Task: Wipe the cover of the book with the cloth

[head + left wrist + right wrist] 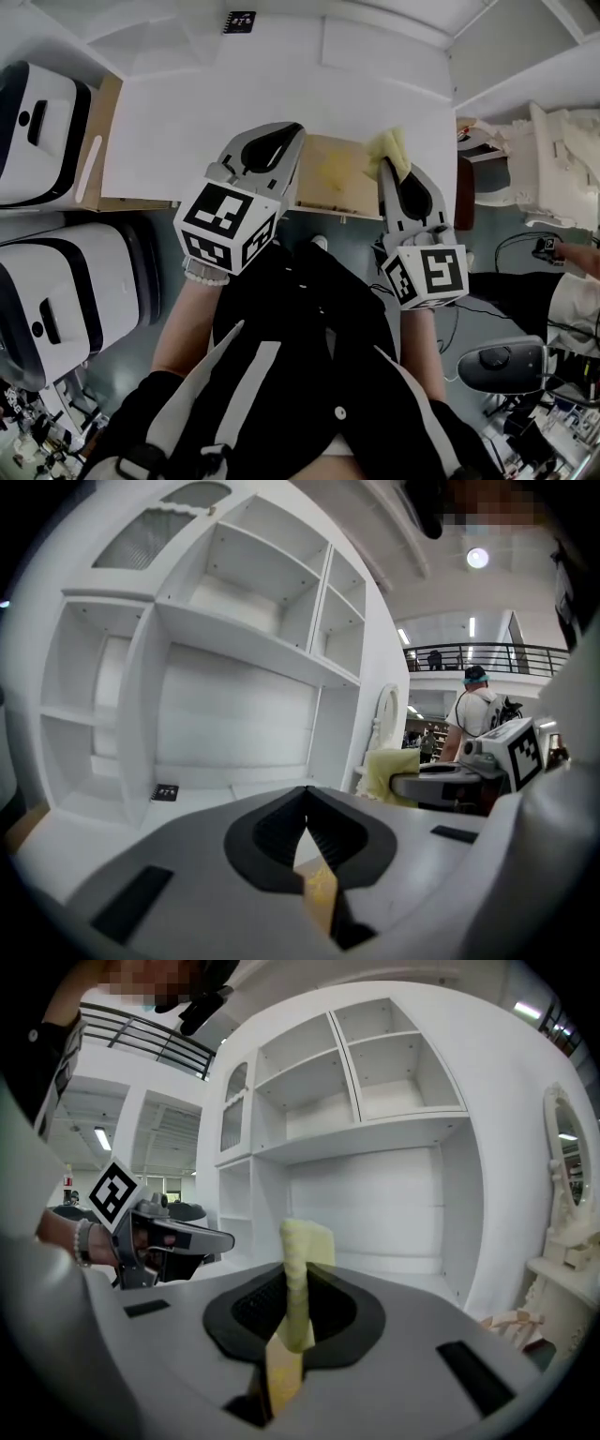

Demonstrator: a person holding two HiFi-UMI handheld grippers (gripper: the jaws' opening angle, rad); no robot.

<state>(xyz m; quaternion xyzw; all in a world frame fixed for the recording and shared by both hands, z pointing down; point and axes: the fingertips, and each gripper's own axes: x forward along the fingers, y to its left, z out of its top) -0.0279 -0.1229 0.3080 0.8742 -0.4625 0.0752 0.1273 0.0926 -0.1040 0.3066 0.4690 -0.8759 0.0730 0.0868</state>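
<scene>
Two grippers are up over the white desk. L gripper: jaws shut tight, nothing in them. Book lies flat at desk edge, btwn both. R gripper: jaws pinch yellow cloth.

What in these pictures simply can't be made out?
- Head view: tan book partly hidden behind left gripper and right gripper; cover detail blurred.
- Head view: small black card at the desk's back, too small to read.
- Right gripper view: cloth's lower end buried between the jaws.
</scene>
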